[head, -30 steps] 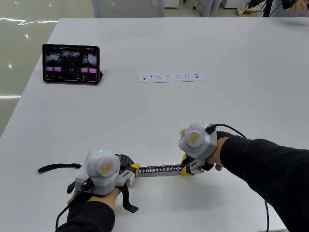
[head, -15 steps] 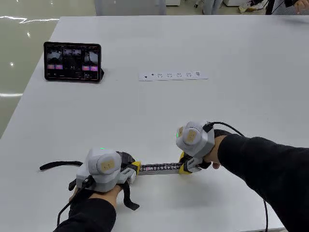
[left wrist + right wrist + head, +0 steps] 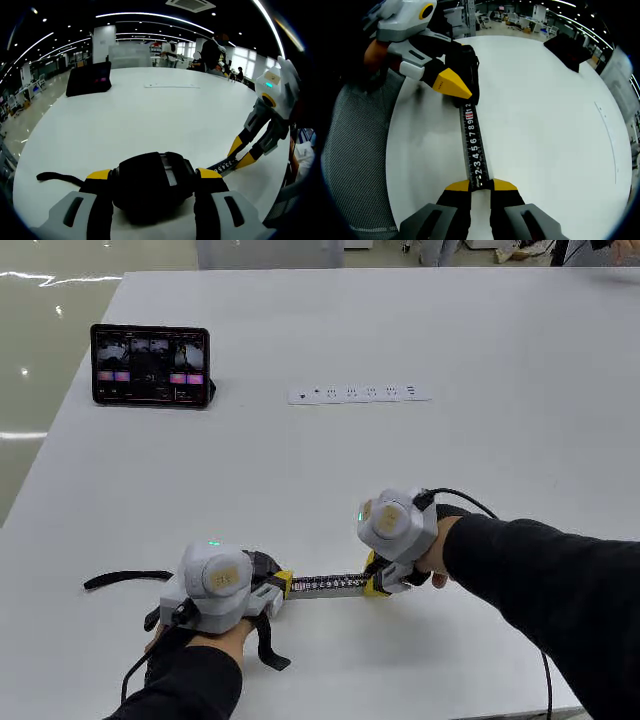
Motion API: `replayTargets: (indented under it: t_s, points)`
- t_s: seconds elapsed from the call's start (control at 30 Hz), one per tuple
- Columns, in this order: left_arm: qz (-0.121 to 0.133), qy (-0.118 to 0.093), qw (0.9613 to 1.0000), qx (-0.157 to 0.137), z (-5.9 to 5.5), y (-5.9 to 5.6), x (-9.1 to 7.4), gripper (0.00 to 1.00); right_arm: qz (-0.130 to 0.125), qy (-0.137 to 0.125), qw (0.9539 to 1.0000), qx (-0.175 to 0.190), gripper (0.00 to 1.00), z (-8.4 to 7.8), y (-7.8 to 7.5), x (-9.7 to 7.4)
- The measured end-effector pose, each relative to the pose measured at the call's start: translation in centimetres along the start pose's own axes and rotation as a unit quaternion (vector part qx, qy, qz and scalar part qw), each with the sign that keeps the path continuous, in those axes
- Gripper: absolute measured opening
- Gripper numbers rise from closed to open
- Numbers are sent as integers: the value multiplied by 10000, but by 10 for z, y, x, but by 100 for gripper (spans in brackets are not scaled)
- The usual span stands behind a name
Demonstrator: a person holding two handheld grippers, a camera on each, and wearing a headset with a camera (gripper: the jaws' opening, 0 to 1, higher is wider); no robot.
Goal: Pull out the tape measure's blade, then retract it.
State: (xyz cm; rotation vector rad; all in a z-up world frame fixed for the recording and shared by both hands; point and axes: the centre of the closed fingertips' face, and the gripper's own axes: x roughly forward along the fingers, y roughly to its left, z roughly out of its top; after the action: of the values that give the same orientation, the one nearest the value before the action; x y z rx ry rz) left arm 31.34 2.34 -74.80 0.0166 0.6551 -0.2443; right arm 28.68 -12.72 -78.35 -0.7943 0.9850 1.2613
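The black tape measure (image 3: pixel 262 567) lies near the table's front edge, and my left gripper (image 3: pixel 272 589) is shut on its case (image 3: pixel 152 185), yellow-tipped fingers on either side. A short stretch of numbered blade (image 3: pixel 327 585) runs right from the case to my right gripper (image 3: pixel 374 585). In the right gripper view the blade (image 3: pixel 472 142) leads from the case (image 3: pixel 468 62) to my right gripper (image 3: pixel 481 185), which is shut on the blade's end. The left gripper view has the right gripper (image 3: pixel 241 152) at the right, pinching the blade (image 3: pixel 222 164).
A dark tablet (image 3: pixel 150 365) stands at the back left of the white table (image 3: pixel 450 450). A white power strip (image 3: pixel 358 395) lies beyond the middle. A black strap (image 3: pixel 125 580) trails left of the tape measure. The table's front edge is close below the grippers.
My right gripper has moved left toward the case with the blade's end in it, so the exposed blade is shorter. The left gripper still holds the case in place.
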Motion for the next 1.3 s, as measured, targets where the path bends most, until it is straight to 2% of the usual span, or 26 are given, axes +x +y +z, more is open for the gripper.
replayTargets:
  t_s: [1.3]
  points:
    - [-28, 27, 10000, -35, 0, 0, 0, 61, -12, 14, 10000, -63, 10, 17, 3, 7]
